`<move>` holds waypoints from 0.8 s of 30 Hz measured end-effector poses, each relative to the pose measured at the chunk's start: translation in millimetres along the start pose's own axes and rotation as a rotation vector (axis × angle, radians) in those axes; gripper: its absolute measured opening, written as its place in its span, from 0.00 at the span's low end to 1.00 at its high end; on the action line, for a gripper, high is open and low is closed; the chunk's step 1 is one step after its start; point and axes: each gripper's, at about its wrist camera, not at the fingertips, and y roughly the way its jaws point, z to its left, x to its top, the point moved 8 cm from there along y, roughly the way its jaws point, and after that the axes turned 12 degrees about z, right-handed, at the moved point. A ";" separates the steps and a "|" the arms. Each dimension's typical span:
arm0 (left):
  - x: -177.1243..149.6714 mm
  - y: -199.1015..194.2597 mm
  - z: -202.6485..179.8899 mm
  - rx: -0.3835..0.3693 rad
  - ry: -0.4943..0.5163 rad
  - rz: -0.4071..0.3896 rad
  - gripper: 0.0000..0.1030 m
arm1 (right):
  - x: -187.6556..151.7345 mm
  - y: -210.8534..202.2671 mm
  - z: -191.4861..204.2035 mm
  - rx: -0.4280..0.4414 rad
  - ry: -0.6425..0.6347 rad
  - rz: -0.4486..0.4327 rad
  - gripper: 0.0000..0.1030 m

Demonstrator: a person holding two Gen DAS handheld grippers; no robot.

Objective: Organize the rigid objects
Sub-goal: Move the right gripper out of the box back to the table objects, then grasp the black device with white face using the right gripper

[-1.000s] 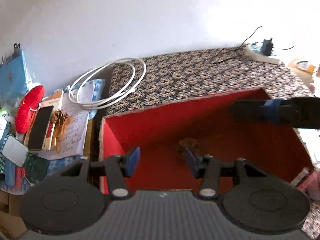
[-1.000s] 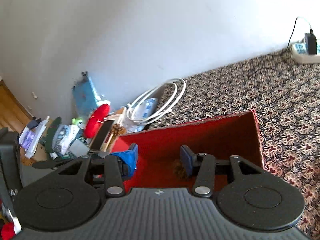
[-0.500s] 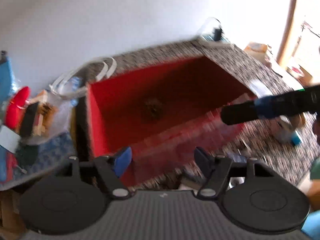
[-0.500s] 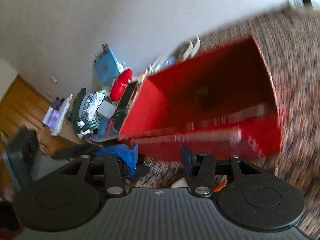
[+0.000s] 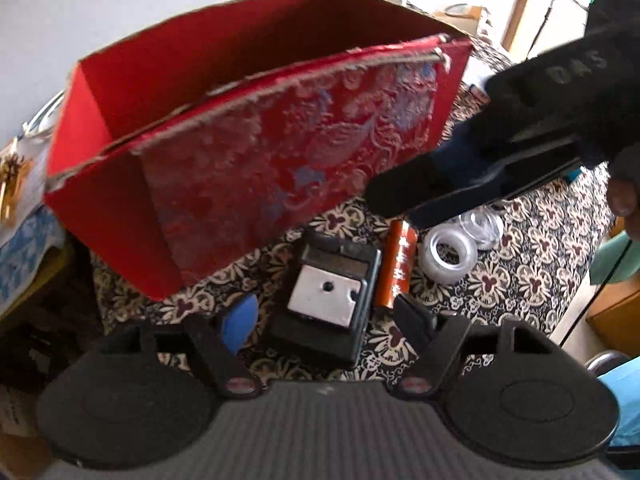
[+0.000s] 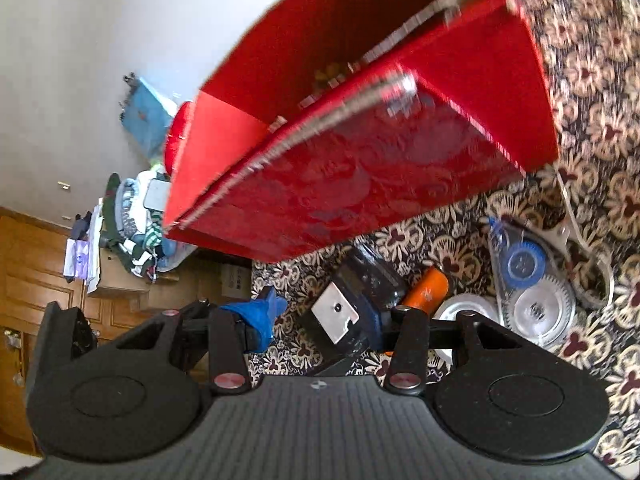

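Note:
A black device with a silver plate (image 5: pixel 326 300) (image 6: pixel 340 314) lies on the patterned cloth in front of the red box (image 5: pixel 248 176) (image 6: pixel 360 184). My left gripper (image 5: pixel 326 320) hovers right over it, jaws opening wide, the device between the fingers but untouched by the pads. An orange cylinder (image 5: pixel 397 268) (image 6: pixel 427 286) and a tape roll (image 5: pixel 450 254) (image 6: pixel 466 310) lie just right of the device. My right gripper (image 6: pixel 330 316) is open above the same device; in the left wrist view the right gripper (image 5: pixel 394 200) reaches in from the right, above the orange cylinder.
A clear correction-tape dispenser (image 6: pixel 524 280) and a clear ring (image 5: pixel 482 222) lie right of the tape roll. The red box's near wall stands close behind the objects. Left of the box is a cluttered lower surface with clothes (image 6: pixel 132 216), and a wooden cabinet (image 6: pixel 32 272).
Both views have swung down from the red box's inside to the objects on the cloth in front of it. The left jaws have spread wider. The right gripper now crosses close overhead.

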 end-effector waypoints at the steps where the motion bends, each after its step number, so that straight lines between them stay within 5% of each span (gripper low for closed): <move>1: 0.2 1.9 -0.6 -0.001 0.009 0.003 0.75 | -0.2 2.6 -2.4 -0.005 0.007 0.009 0.29; 11: 10.0 30.6 -3.0 0.033 0.040 0.081 0.75 | 2.1 22.3 -19.7 -0.115 0.029 0.054 0.29; 24: 16.6 51.2 1.7 0.058 -0.044 0.175 0.70 | 11.3 37.2 -25.3 -0.144 0.069 0.066 0.30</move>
